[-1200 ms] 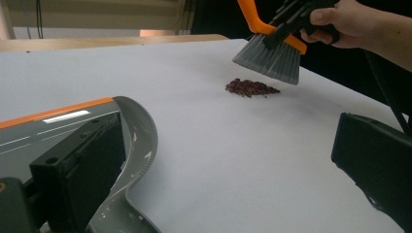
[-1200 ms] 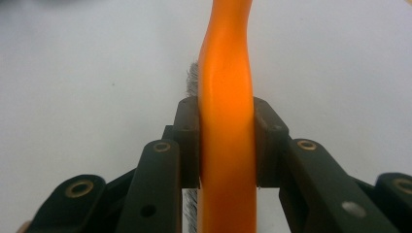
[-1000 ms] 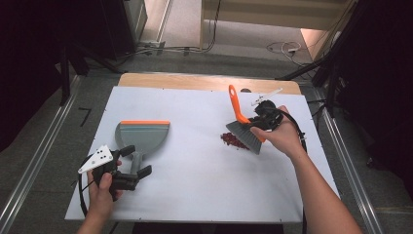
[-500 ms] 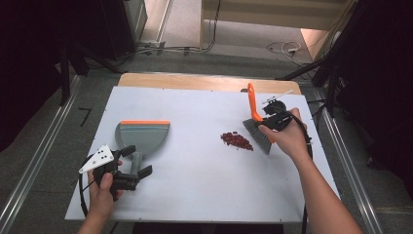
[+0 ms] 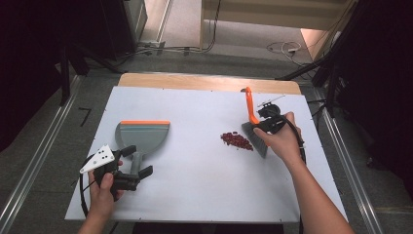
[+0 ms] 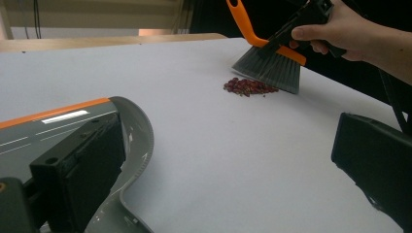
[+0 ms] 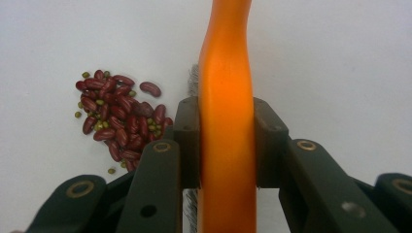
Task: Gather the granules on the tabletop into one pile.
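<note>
While the right claw (image 7: 226, 145) pinches the brush (image 5: 253, 127), its orange handle (image 5: 250, 105) rises steeply, bristles (image 6: 269, 70) down beside the beans (image 5: 236, 141); the left claw (image 5: 138, 161) is spread around the dustpan (image 5: 142, 138) handle.

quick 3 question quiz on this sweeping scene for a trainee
1. True or false: the right gripper is clamped on the brush's orange handle.
2. Which side of the brush bristles does the bean pile lie on in the high view? A) dustpan side B) side away from the dustpan C) under the bristles
3. What does the left gripper have between its open jaws?

Key
1. True: both pads press the handle's sides.
2. A: the beans lie on the bare table between the brush and the dustpan.
3. The grey handle of the dustpan; one jaw lies against it, the other stands apart.
</note>
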Demonstrator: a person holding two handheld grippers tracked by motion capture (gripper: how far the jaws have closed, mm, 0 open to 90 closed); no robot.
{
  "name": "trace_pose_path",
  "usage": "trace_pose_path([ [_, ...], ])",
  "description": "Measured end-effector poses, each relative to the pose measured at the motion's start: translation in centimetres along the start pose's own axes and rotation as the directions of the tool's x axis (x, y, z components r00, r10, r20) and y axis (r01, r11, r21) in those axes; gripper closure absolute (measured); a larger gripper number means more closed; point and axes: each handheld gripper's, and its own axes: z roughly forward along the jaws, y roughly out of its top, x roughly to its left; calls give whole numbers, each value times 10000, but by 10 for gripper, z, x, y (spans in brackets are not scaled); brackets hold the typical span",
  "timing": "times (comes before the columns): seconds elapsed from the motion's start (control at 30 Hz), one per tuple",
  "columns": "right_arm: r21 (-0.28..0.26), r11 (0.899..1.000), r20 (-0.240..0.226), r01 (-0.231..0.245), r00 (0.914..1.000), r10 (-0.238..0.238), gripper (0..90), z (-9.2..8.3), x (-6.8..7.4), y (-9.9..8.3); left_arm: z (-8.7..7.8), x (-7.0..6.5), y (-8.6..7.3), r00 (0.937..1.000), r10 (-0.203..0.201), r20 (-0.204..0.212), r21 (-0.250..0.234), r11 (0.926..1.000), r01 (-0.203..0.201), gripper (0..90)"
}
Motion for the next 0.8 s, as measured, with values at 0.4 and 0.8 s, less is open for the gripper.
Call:
trace_pose_path([
  [0.4,-93,9999,195,90,9998,-88,677,-4,1,2,-1,1,0,10000,3,10,-42,10000,-3,2],
  [0.8,-891,9956,-286,-285,9993,261,677,-28,-10,-17,1,-1,1,10000,51,-30,-9,10000,-51,2],
])
